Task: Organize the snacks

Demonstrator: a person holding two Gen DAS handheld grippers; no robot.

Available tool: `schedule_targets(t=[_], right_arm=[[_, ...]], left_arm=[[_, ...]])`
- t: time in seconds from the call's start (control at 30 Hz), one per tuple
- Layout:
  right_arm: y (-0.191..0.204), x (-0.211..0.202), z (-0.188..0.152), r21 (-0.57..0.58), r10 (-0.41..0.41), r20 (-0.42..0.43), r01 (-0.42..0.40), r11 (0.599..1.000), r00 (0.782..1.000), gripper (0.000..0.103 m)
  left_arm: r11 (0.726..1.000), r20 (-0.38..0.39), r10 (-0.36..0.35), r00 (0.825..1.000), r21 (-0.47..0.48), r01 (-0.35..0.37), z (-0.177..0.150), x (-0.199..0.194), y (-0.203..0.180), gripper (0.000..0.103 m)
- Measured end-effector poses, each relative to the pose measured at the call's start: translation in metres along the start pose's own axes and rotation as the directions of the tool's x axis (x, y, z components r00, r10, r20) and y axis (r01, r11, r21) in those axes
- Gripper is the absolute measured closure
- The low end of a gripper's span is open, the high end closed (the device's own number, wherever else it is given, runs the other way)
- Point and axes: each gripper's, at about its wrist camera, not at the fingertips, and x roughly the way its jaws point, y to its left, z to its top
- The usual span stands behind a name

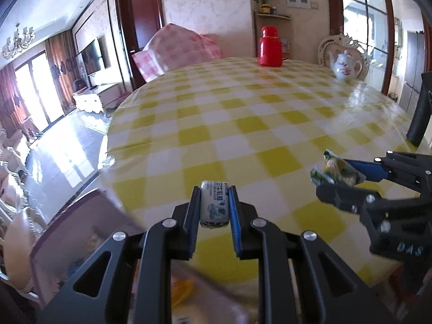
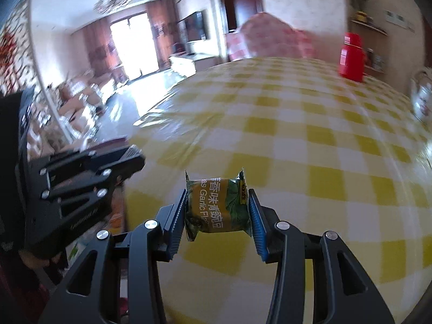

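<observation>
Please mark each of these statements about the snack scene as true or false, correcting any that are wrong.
1. The left hand-held gripper is shut on a small white packet. True.
2. The right hand-held gripper is empty. False: it holds a green snack packet between its pads.
3. The table has a yellow and white checked cloth. True.
4. A red flask lies on its side near the front edge. False: it stands upright at the far side of the table.
5. A white teapot stands at the far right of the table. True.
6. Both packets rest on the table. False: each is held clear of it.
</observation>
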Motion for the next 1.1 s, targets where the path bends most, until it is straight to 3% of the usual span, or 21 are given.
schedule_targets(t=[0.2, 0.3, 0.57, 0.73, 0.77, 0.8, 0.87, 0.93, 1.0, 1.1], right_arm=[[0.067, 0.012, 0.002, -0.144, 0.111, -0.050, -0.117, 0.983, 0.993, 0.059], [0.104, 0.020, 0.004, -0.214, 0.165, -0.082, -0.179, 0.960, 0.983, 0.059], [0.178, 0.041, 0.000, -0.350, 0.231, -0.156, -0.272, 0.896, 0.960, 0.059], [0.195, 0.049, 0.001, -0.333, 0.311, -0.198, -0.363, 0.870, 0.929, 0.054], [0.196, 0.048, 0.001, -0.327, 0.322, -0.201, -0.373, 0.868, 0.925, 0.047], [0.194, 0.047, 0.002, -0.320, 0.326, -0.195, -0.374, 0.871, 0.925, 0.039], [0.186, 0.043, 0.006, -0.302, 0.297, -0.160, -0.333, 0.893, 0.941, 0.031], [0.174, 0.037, 0.012, -0.270, 0.277, -0.124, -0.301, 0.915, 0.953, 0.024], [0.163, 0.029, 0.017, -0.227, 0.277, -0.084, -0.289, 0.930, 0.957, 0.015], [0.147, 0.020, 0.025, -0.154, 0.301, -0.067, -0.308, 0.939, 0.951, 0.015]], left_arm=[[0.995, -0.055, 0.102, 0.993, 0.013, -0.102, -0.017, -0.013, 0.051, 0.083], [0.985, -0.088, 0.173, 0.981, 0.004, -0.174, -0.031, -0.019, 0.082, 0.083], [0.965, -0.124, 0.231, 0.965, -0.094, -0.243, -0.052, -0.028, 0.132, 0.083], [0.945, -0.089, 0.267, 0.960, -0.172, -0.279, -0.052, -0.047, 0.160, 0.081], [0.942, -0.060, 0.264, 0.963, -0.197, -0.271, -0.050, -0.054, 0.167, 0.065], [0.941, -0.003, 0.255, 0.967, -0.231, -0.249, -0.048, -0.065, 0.174, 0.031], [0.933, 0.106, 0.270, 0.957, -0.273, -0.233, -0.045, -0.085, 0.181, 0.003], [0.923, 0.187, 0.303, 0.935, -0.302, -0.238, -0.042, -0.106, 0.186, 0.002], [0.923, 0.226, 0.299, 0.927, -0.314, -0.221, -0.038, -0.120, 0.190, 0.002], [0.889, 0.179, 0.357, 0.917, -0.365, -0.275, -0.036, -0.133, 0.193, 0.002]])
